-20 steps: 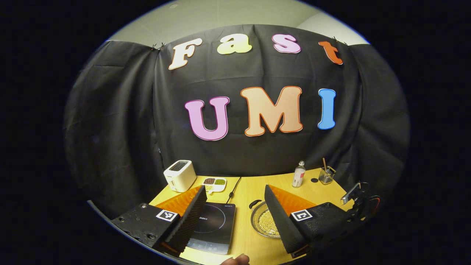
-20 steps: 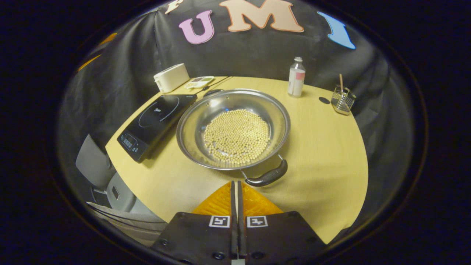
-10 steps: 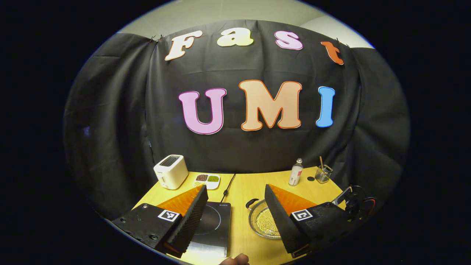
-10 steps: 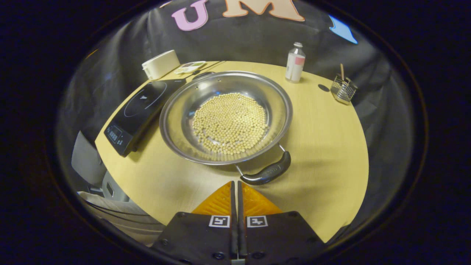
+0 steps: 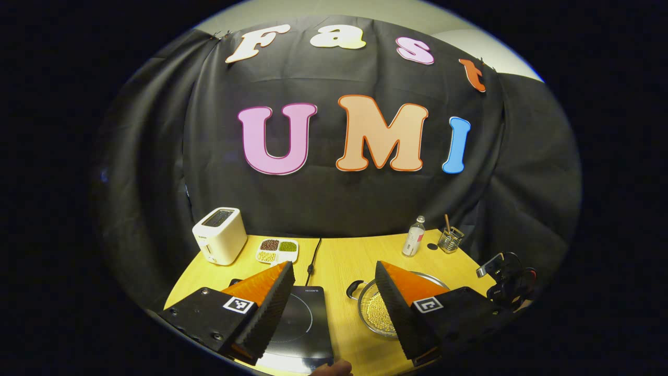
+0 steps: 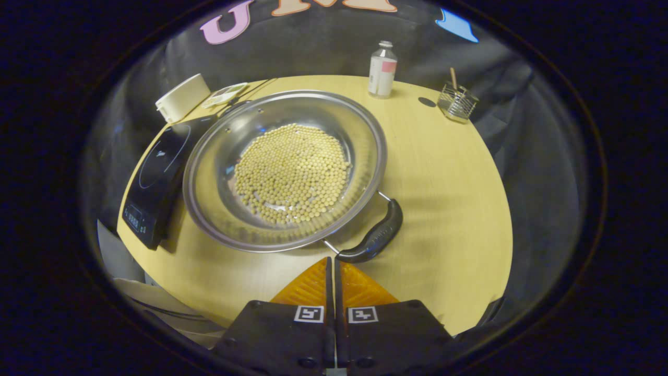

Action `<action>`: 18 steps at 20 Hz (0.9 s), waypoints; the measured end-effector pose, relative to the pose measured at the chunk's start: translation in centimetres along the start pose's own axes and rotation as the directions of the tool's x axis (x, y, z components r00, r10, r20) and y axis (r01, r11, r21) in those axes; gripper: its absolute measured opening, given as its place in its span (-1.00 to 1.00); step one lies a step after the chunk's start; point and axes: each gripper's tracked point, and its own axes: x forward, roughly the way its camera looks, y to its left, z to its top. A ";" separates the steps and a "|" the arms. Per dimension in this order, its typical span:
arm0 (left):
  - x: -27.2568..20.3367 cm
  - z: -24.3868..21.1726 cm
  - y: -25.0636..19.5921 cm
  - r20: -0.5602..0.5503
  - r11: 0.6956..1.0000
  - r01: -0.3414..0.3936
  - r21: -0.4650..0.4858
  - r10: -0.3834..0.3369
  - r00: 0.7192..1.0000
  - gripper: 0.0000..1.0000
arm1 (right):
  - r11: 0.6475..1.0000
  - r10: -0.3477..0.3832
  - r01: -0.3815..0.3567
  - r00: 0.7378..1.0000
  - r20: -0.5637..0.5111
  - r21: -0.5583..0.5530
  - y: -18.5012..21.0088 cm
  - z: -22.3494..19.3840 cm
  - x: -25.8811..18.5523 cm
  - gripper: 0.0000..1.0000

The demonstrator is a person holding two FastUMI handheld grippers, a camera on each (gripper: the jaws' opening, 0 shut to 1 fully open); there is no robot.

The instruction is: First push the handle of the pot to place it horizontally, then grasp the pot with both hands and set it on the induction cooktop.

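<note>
Steel, shallow and wide, the pot (image 6: 284, 169) sits on the yellow wooden table (image 6: 443, 172); its polished wall mirrors the room, and a flat layer of small pale beans (image 6: 292, 180) covers its floor; two small rivets show on the far inner wall. A black handle (image 6: 373, 237), curved and mounted on two wire stubs, juts from the near rim of the pot, angled toward the pot's right rather than lying level across the right gripper view; a second black handle (image 5: 355, 288) shows at the pot's far side in the left gripper view.

Just left of the pot lies the black cooktop (image 6: 154, 183), its edge close against the pot's rim; beyond the pot stand a white toaster (image 6: 180, 96) and a small divided dish (image 6: 224, 94); behind the pot to the right are a bottle (image 6: 382, 70) and a wire holder (image 6: 456, 102) with a stick in it.

The right gripper (image 6: 332, 269) hangs just short of the near handle, apart from it; its orange-faced jaws are pressed together on nothing. The left gripper (image 5: 334, 292) is held above the table, jaws spread wide and empty; between them lie the cooktop's right part and the pot's left rim.
</note>
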 end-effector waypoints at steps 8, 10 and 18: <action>0.9 -1.1 0.4 -0.039 0.999 0.031 -0.024 -0.032 0.999 0.94 | 0.998 -0.064 0.064 0.998 -0.017 -0.014 -2.1 1.1 0.9 -0.91; 0.9 -1.2 0.5 -0.042 0.999 0.028 -0.027 -0.029 0.999 0.94 | 0.997 -0.073 0.073 0.997 -0.017 -0.013 -2.7 1.5 1.2 -0.89; 1.1 -1.8 0.8 -0.061 1.000 0.008 -0.028 -0.009 0.998 0.94 | 0.996 -0.087 0.086 0.996 -0.021 -0.027 -4.9 3.5 2.5 -0.89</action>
